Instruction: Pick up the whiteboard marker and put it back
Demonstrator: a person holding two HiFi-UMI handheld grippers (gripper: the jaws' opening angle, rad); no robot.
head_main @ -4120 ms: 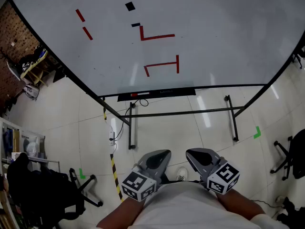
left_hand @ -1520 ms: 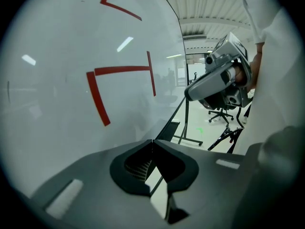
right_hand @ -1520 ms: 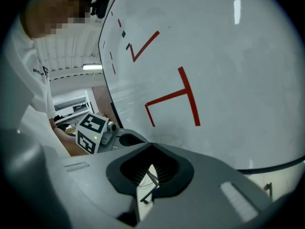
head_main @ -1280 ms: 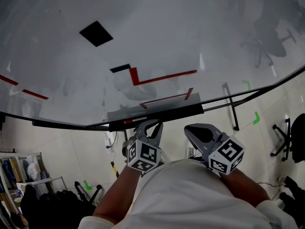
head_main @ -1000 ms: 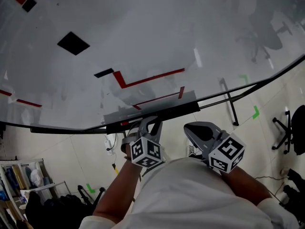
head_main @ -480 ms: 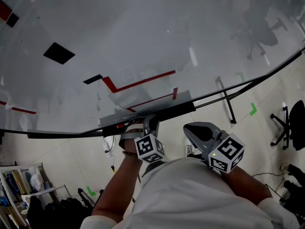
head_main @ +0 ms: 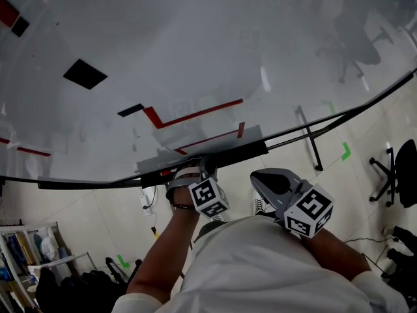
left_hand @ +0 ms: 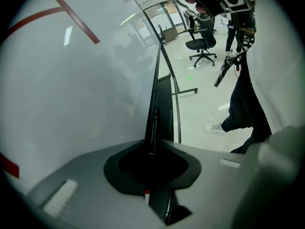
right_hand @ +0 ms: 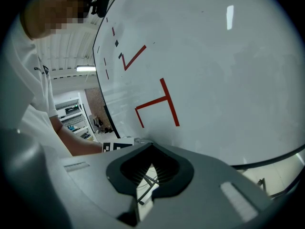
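A black whiteboard marker (left_hand: 152, 128) lies lengthwise in the dark tray (left_hand: 167, 113) under the whiteboard (head_main: 260, 44). My left gripper (left_hand: 152, 146) is shut on the marker, whose body runs through the hollow of the jaws, with a red end showing behind them. In the head view the left gripper (head_main: 187, 170) is pressed up against the tray (head_main: 228, 150) and hides most of the marker. My right gripper (head_main: 268, 178) hangs back from the board, close to the person's body. In its own view the right gripper (right_hand: 151, 149) is shut with nothing in it.
Red tape lines (head_main: 195, 113) and black squares (head_main: 85, 74) mark the whiteboard. The board's stand legs (head_main: 313, 142) reach over the tiled floor. An office chair (head_main: 404, 181) stands at the right and a shelf rack (head_main: 26, 266) at the lower left.
The person walked up to the board. The left gripper reached forward to the tray and closed around the marker. The right gripper stayed near the body.
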